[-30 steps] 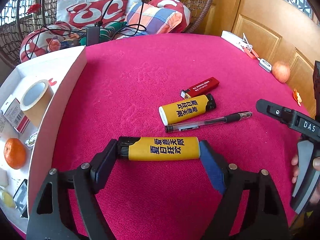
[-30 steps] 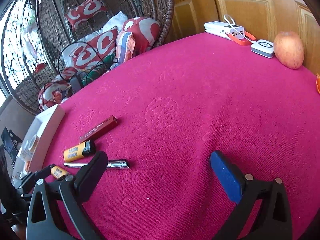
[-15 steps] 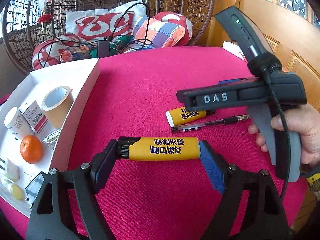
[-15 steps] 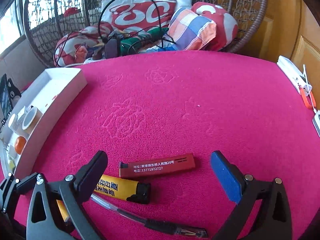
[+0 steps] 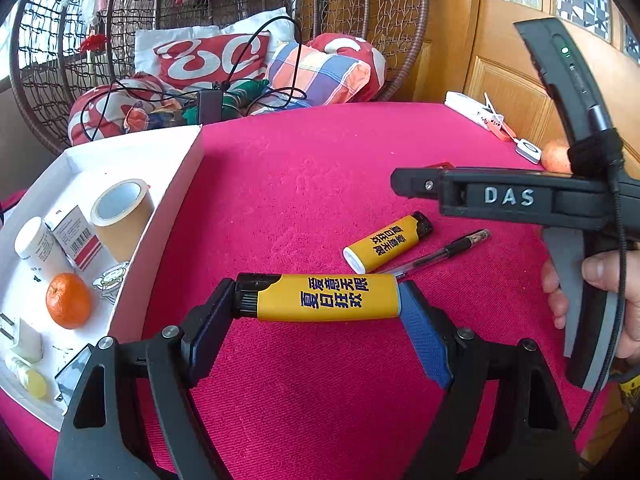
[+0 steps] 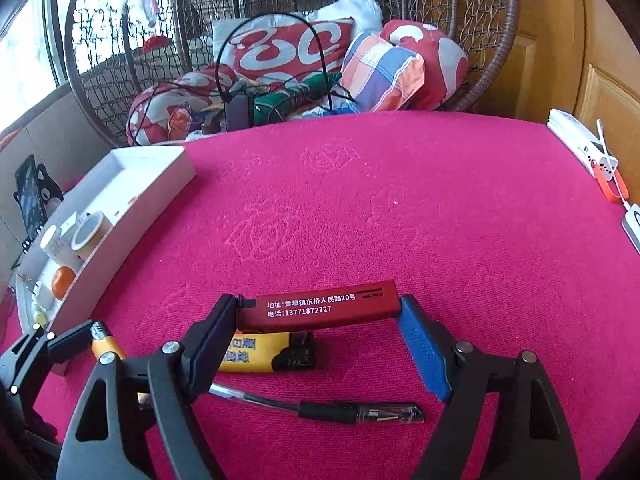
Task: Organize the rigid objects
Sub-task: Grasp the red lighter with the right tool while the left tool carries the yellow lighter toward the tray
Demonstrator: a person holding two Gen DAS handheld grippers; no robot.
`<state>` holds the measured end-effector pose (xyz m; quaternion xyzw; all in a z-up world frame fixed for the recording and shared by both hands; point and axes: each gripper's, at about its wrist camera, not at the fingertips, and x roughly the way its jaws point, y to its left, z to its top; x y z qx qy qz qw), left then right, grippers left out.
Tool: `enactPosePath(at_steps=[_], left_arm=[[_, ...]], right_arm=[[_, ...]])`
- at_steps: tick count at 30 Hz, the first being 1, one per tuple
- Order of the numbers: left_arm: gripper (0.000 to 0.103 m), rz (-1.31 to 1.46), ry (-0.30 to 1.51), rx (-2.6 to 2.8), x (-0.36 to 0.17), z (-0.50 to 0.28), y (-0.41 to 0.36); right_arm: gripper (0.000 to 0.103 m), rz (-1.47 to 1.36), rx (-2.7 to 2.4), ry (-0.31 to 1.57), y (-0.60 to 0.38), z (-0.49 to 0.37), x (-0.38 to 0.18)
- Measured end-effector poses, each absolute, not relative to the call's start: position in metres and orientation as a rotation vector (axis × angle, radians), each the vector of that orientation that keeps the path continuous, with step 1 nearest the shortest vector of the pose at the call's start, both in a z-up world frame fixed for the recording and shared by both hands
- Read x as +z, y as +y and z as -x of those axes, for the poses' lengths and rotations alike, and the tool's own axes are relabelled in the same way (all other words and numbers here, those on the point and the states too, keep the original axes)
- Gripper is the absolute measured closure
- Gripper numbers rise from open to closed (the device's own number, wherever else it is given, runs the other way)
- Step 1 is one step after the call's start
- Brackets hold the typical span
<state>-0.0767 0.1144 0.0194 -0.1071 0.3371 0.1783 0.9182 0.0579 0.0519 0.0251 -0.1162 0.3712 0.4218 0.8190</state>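
My left gripper [image 5: 316, 300] is shut on a yellow lighter [image 5: 332, 298], held crosswise by its two ends just above the pink tablecloth. A second yellow lighter [image 5: 386, 244] and a clear pen [image 5: 440, 254] lie just beyond it. My right gripper [image 6: 318, 312] is closing its jaws on a red lighter [image 6: 320, 308]. Both pads touch the red lighter's ends. The second yellow lighter [image 6: 256, 354] and the pen [image 6: 340, 410] lie under and in front of those fingers. In the left wrist view the right gripper [image 5: 404, 182] shows side-on and hides most of the red lighter.
An open white box [image 5: 160, 216] at the left holds a tape roll [image 5: 120, 216], an orange [image 5: 68, 300] and small packets. An apple [image 5: 554, 156] and a white charger [image 6: 580, 144] sit at the far right edge. A wicker chair with cushions and cables stands behind.
My right gripper swung left across the table onto the red lighter, and its jaws narrowed onto it. My left gripper kept still with the yellow lighter.
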Motion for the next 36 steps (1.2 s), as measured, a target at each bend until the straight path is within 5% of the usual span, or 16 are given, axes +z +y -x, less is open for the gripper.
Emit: enactPosePath(at_steps=[10, 36], left_arm=[[0.021, 0.188, 0.54, 0.4, 0.064, 0.107, 0.116], [0.021, 0.286, 0.372, 0.591, 0.1, 0.184, 0.192]], right_arm=[[0.022, 0.154, 0.996, 0.641, 0.04, -0.025, 0.08], [0.022, 0.249, 1.14, 0.579, 0.107, 0.026, 0.11]])
